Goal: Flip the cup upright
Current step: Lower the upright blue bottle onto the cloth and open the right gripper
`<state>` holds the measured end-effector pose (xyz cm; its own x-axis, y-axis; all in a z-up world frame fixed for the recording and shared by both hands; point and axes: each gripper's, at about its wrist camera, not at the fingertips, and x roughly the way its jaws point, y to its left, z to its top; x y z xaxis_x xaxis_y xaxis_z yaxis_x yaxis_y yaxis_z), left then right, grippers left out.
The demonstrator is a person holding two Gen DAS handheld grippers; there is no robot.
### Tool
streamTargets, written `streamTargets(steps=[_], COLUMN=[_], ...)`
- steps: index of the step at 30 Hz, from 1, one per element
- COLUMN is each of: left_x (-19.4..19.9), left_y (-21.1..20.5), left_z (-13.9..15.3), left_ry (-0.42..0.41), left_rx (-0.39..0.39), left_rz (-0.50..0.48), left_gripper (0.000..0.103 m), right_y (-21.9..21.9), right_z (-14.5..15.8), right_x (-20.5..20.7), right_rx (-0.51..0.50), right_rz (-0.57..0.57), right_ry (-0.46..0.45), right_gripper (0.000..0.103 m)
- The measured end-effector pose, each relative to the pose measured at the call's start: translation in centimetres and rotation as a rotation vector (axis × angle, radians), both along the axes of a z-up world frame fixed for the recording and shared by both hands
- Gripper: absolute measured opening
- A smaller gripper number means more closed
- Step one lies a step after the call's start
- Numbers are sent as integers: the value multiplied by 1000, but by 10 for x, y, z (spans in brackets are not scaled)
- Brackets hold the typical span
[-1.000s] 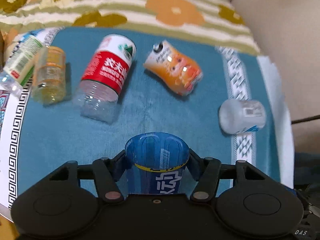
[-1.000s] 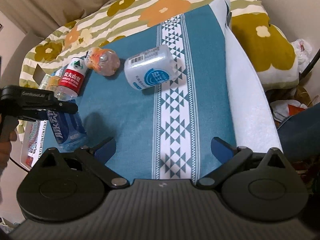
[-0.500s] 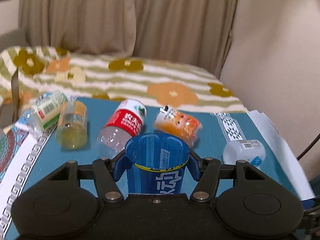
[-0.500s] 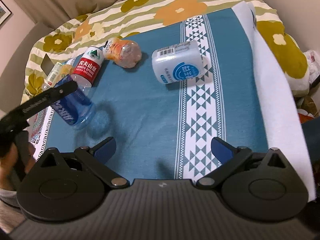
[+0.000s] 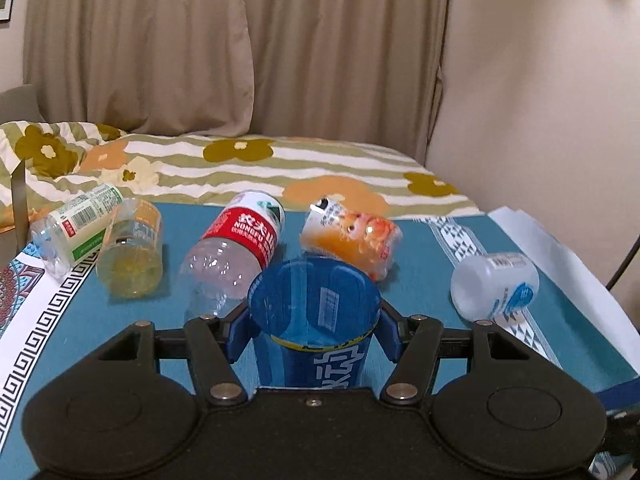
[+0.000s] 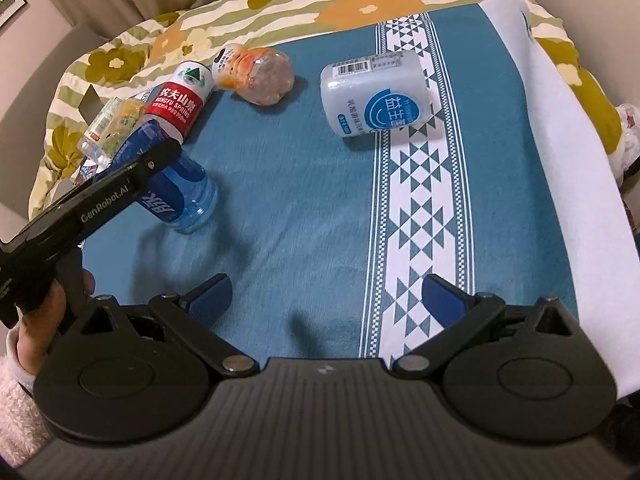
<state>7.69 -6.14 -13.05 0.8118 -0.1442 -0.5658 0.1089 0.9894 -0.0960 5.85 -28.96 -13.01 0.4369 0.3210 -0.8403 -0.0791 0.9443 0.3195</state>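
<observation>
blue cup [image 5: 314, 320] tipped further, clamped within left hand-held gripper [image 5: 314, 330].

My left gripper [image 5: 314, 330] has a matte black body with two round discs at the near corners, angular black linkage arms joined by silver rivets, and blue pads on its fingers [image 5: 239, 334]. A small screw sits at the middle of its near edge. My right gripper [image 6: 326, 294] looks the same, with a ribbed dark grey housing and blue fingertips [image 6: 212, 294]. Seen from the side, the left tool carries white "GenRobot.AI" lettering. My left hand [image 6: 44, 320] shows bare skin and a fluffy pale pink sleeve cuff.
</observation>
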Motion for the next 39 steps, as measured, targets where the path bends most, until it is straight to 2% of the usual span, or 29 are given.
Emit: streamTargets(steps=[6, 11, 12, 14, 16, 17, 25, 29, 35, 37, 39], left_x=[0, 2, 2, 2, 2, 1, 3, -4, -28, -37, -45], left_y=[-4, -9, -9, -9, -10, -10, -12, -8, 9, 16, 22], left_z=[4, 4, 4, 4, 5, 5, 11, 26, 67, 82, 97], left_ry=[67, 90, 93, 95, 87, 82, 118, 143, 185, 199, 200], left_rx=[29, 59, 59, 59, 66, 70, 81, 62, 9, 10, 17], left_rz=[-13, -43, -48, -57, -55, -56, -75, -71, -53, -53, -54], left_gripper=[66, 66, 68, 77, 92, 94, 95, 95, 96, 103, 103], right_y=[4, 5, 4, 3, 1, 0, 1, 3, 14, 20, 27], right_z=[5, 7, 8, 9, 10, 11, 19, 34, 73, 86, 100], right_x=[-1, -3, -4, -5, -7, -7, -14, -19, -26, -28, -32], right_rx=[-11, -3, -3, -6, -7, -6, -25, -35, -105, -129, -154], right_rz=[6, -6, -10, -19, -30, -37, -74, -96, -106, -105, -102], right_ry=[-24, -31, -34, -37, -40, -40, -49, -71, -145, -169, -192], right_gripper=[103, 103, 103, 103, 103, 103, 103, 103, 103, 103, 103])
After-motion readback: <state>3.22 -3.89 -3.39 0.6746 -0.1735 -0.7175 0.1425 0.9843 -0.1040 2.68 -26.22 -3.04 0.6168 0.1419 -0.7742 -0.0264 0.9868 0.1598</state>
